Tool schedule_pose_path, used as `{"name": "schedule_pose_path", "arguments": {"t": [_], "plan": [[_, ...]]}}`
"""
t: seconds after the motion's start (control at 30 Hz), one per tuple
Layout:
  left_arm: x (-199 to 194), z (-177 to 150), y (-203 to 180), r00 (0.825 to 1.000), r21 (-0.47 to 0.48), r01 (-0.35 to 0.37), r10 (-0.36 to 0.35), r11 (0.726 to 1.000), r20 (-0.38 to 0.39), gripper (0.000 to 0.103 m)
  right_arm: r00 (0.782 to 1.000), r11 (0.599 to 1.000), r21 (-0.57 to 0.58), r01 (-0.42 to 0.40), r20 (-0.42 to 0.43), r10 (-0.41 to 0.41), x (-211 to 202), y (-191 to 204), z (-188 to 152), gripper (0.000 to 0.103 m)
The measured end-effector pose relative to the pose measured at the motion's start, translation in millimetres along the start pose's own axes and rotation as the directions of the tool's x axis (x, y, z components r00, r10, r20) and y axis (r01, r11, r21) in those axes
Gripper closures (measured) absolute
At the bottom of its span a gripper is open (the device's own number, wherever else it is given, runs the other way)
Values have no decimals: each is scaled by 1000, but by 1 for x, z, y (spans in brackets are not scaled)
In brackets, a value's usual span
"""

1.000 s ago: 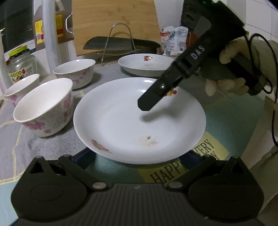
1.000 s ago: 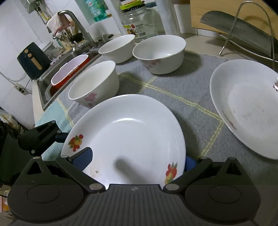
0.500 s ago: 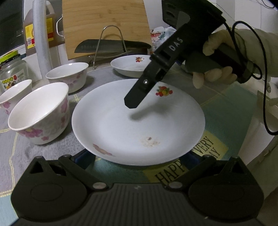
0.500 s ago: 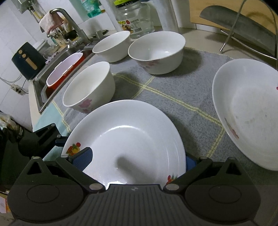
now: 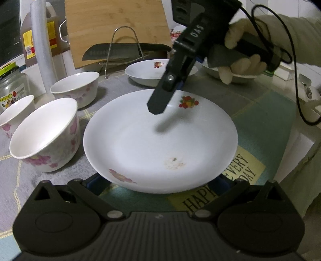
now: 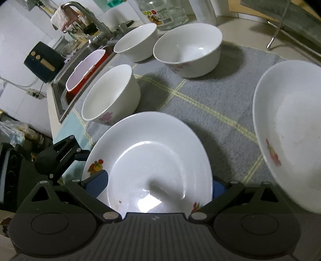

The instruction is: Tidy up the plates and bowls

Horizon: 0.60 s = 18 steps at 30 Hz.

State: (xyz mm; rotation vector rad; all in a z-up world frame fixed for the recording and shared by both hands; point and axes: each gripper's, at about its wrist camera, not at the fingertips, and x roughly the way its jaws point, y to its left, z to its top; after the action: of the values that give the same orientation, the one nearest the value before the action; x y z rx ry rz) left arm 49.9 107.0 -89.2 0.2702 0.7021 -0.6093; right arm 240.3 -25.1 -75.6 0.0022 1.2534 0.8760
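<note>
The near rim of the white fruit-printed plate [image 5: 160, 140] is hidden behind the left gripper's black body in the left wrist view, so the blue finger pads beneath it barely show. Beyond that plate, the gloved hand [image 5: 240, 52] covers part of another white dish [image 5: 243, 77], and the dark knife blade [image 5: 120, 52] is crossed by the wire rack. In the right wrist view, the second white plate [image 6: 291, 130] right of the held one is blurred and cut by the frame's edge, the tall clear jar [image 6: 164, 14] by the top edge
</note>
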Motion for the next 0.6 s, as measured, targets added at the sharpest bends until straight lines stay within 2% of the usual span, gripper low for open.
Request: {"name": "schedule_pose_path", "arguments": {"t": [0.6], "plan": [[0,3,0,1000,11,-2,3,1000,-16,0,999,1000,-9,-2,-39,1,4,1,0,3]]}}
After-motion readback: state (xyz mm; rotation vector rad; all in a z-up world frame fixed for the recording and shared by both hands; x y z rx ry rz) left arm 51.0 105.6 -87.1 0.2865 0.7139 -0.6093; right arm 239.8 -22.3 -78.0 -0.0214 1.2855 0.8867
